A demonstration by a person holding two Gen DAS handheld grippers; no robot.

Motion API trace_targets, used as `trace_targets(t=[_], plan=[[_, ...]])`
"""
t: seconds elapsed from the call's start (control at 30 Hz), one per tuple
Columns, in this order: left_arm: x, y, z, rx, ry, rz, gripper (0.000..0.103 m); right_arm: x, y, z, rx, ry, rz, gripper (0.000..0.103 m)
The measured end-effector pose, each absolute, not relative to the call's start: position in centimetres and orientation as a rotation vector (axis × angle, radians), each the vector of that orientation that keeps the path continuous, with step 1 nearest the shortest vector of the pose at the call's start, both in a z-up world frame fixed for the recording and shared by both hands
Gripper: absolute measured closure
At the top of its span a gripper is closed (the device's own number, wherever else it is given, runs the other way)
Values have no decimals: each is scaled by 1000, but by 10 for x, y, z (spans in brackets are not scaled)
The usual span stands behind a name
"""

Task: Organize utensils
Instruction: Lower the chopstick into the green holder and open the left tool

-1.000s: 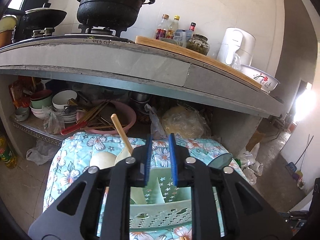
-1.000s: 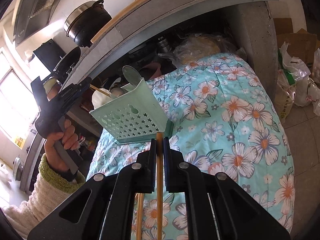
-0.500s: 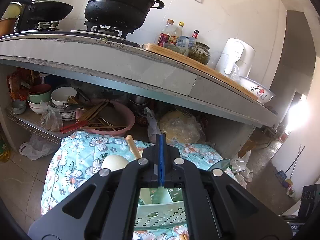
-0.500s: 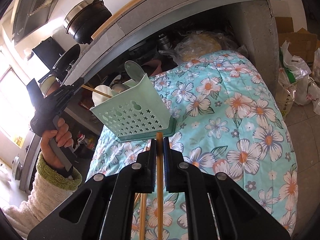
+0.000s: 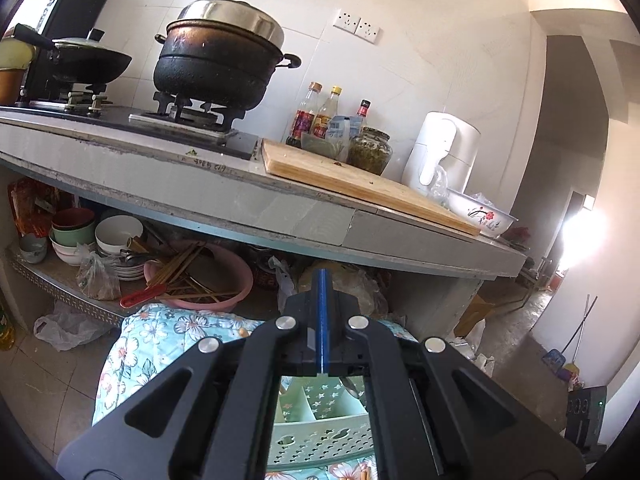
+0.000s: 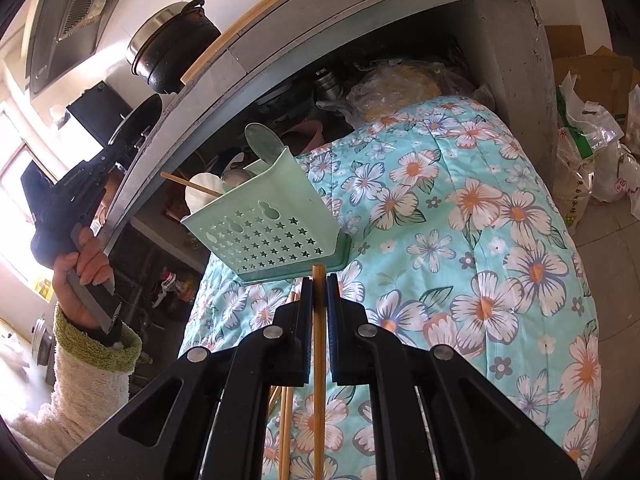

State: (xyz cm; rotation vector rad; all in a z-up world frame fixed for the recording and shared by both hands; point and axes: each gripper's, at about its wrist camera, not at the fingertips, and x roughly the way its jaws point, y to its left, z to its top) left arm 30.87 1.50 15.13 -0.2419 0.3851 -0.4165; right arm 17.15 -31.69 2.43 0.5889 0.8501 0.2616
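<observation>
R claw (image 6: 319, 280) pinches chopstick (image 6: 319, 360), lower end cut off; L claw (image 5: 322, 280) closed, empty.

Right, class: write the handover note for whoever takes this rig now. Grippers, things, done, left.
Left gripper: shut, empty, raised above the caddy.
Right gripper: shut on one chopstick, just short of the caddy.
Caddy: on the floral quilt, already holding a spoon, a white ladle and a chopstick.
Left to do: drop the held chopstick into the caddy, then the loose chopsticks lying on the quilt under the right gripper.
</observation>
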Motion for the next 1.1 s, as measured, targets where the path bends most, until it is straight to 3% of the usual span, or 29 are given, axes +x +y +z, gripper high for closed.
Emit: trace_targets(t=[0.43, 0.83, 1.1], plan=[[263, 20, 236, -263, 157, -497, 103, 168, -319, 25, 598, 843, 275, 96], [280, -6, 281, -234, 83, -506, 103, 164, -329, 26, 606, 838, 263, 96], [289, -5, 263, -228, 143, -488, 103, 167, -333, 21, 620, 846, 261, 96]])
